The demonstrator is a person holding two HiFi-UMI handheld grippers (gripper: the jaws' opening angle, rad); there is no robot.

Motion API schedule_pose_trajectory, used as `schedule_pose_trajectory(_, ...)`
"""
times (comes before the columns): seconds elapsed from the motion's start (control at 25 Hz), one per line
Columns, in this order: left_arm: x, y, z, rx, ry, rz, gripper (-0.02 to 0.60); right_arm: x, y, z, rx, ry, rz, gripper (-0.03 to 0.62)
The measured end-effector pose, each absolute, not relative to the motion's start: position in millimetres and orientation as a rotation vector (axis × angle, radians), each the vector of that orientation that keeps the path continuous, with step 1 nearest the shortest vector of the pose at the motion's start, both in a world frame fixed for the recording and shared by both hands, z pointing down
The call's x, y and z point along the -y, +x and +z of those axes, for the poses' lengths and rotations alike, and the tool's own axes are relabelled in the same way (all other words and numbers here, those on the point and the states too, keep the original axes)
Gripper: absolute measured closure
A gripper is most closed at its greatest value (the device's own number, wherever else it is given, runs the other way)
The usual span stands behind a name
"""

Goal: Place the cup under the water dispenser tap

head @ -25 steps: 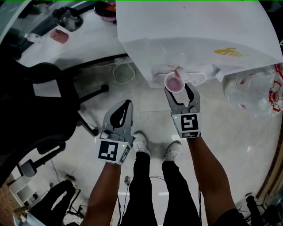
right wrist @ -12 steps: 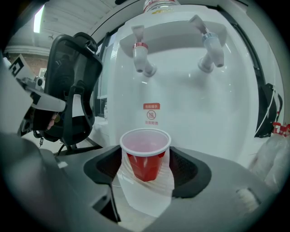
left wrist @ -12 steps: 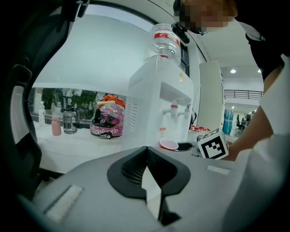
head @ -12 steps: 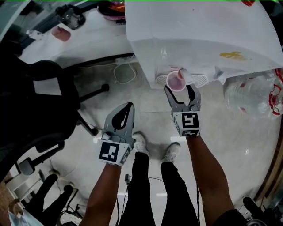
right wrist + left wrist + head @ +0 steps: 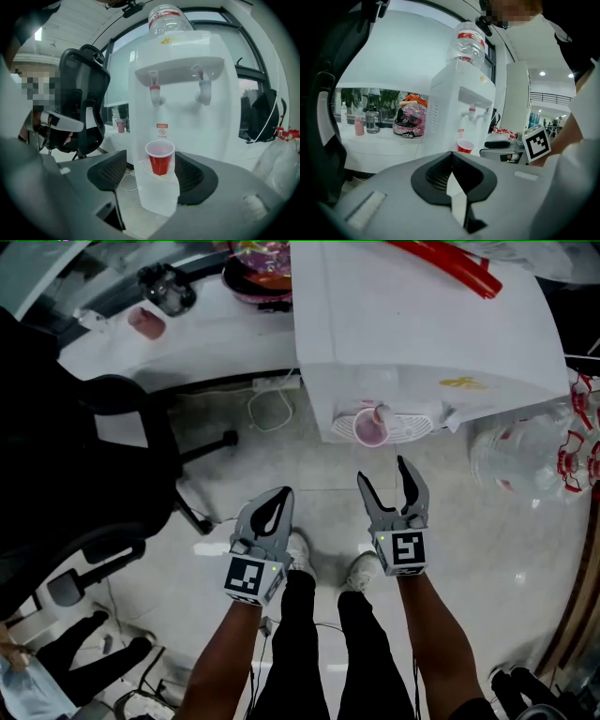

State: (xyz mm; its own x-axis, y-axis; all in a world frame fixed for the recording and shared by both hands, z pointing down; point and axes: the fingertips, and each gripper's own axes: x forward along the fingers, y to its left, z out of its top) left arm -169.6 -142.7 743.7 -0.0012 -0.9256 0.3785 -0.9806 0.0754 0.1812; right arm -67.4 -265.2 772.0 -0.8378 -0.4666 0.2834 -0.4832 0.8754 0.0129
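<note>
the red cup [image 5: 160, 158] stands upright on the drip tray [image 5: 142, 164] of the white water dispenser [image 5: 187, 117], in the recess below the taps. it sits roughly under the red-tipped tap [image 5: 155, 93], the left one in the right gripper view, though the wide lens makes it hard to say whether it lines up exactly with the spout. the second tap [image 5: 203, 92] is off to the side. the cup's mouth faces up, and it touches nothing but the tray.

the right claw [image 5: 382, 474] is in front of the dispenser and points at it. its jaws are opening and stand wide apart. the cup shows in the gap between them but farther off, clear of both pads, so the claw has hold of nothing. in the head view the floor [image 5: 450, 484] shows between its tips and the dispenser's base.

the left claw [image 5: 279, 502] hangs beside it, to the person's left and a little nearer the body. its jaws are pressed together with nothing between them.

an upturned clear bottle [image 5: 166, 16] sits on top of the dispenser. a black office chair [image 5: 112, 456] stands on the floor to the left. beyond it a white desk [image 5: 216, 334] runs up to the dispenser's side and carries a few small things.
</note>
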Motion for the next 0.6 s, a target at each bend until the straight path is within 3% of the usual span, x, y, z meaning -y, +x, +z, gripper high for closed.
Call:
schedule_pose_trajectory(0.4,132.4,-144.6,655.5,1.951,1.939,0.093,0.566,218.0,-23.9,640.5,2.832,0.77,0.073,0.409)
schedule_pose_trajectory(0.6,132.1,-130.8,570.0,1.953,1.963,-0.015,0.566,205.3,-3.3,560.7,2.854,0.803,0.049,0.557)
